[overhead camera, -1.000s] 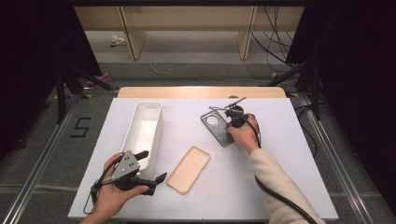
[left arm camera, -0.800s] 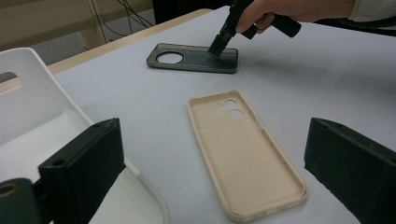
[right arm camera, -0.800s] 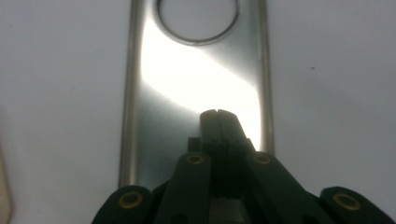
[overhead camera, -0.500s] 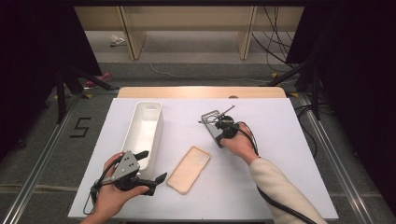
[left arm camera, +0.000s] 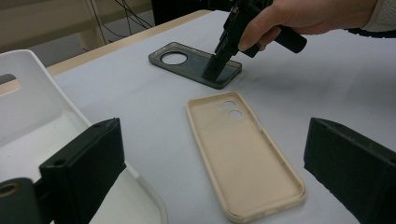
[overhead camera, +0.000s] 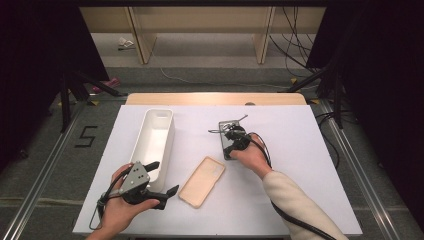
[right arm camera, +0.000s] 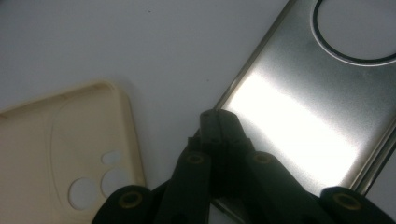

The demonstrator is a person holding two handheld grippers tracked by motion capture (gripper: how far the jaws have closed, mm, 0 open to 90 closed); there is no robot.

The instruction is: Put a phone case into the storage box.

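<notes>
Now | right claw (right arm camera: 217, 123): jaws pressed together, pinching the near edge of dark translucent plastic phone case (overhead camera: 230, 137) | beige rubbery phone case (overhead camera: 202, 181) just beside | left claw (overhead camera: 162, 177): spread, holding nothing

Probably lab recording booth: black curtains (overhead camera: 45, 60), floor rails (overhead camera: 42, 180), cables (overhead camera: 295, 50), white-covered table (overhead camera: 300, 150).

Cream sleeve (overhead camera: 295, 200); black cabled grippers
</notes>
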